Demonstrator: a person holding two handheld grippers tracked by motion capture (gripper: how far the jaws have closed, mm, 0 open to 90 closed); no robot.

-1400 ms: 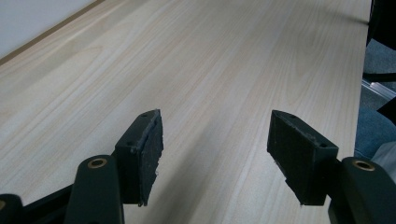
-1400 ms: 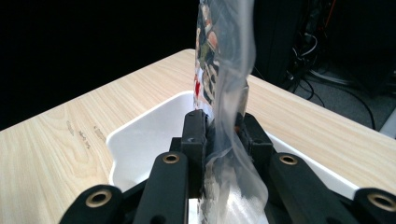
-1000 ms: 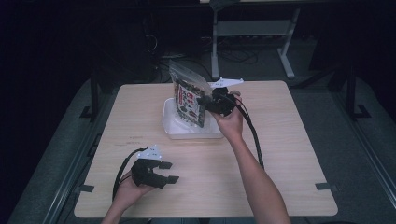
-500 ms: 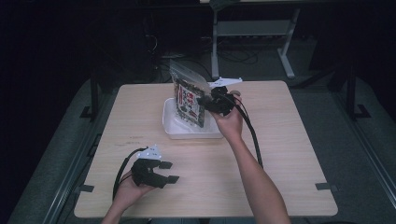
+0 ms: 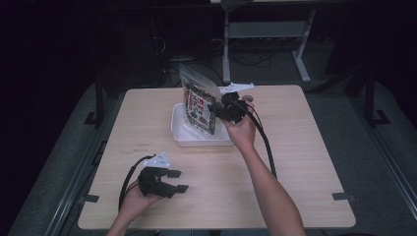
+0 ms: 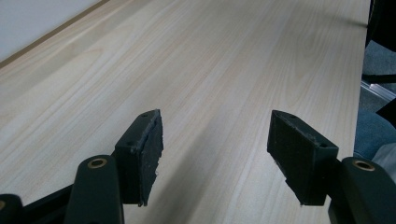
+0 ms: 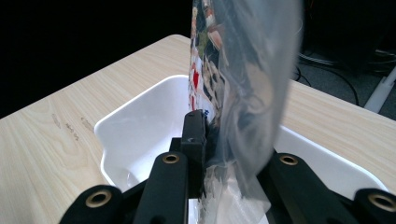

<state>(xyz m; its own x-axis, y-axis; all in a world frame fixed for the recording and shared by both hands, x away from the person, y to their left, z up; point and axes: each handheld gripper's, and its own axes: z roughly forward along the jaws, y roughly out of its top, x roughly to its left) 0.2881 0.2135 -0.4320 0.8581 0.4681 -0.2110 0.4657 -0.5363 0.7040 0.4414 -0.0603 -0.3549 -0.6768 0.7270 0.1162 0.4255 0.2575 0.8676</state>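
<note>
Bag (image 5: 199, 105): clear crinkled plastic, printed contents, upright, long axis vertical, over the white tray (image 5: 183, 137) at table (image 5: 295, 147) centre-far. Right gripper (image 5: 216, 107) clamps its right edge. Left gripper (image 5: 178, 181): jaws wide, nothing between, resting on bare pale woodgrain near the table's near-left edge.

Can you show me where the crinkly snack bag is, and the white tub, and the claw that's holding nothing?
snack bag (image 5: 199, 108), high view, its printed front.
white tub (image 7: 140, 122), right gripper view, its inner wall.
left gripper (image 6: 215, 154), left gripper view, midway between its open jaws.
</note>
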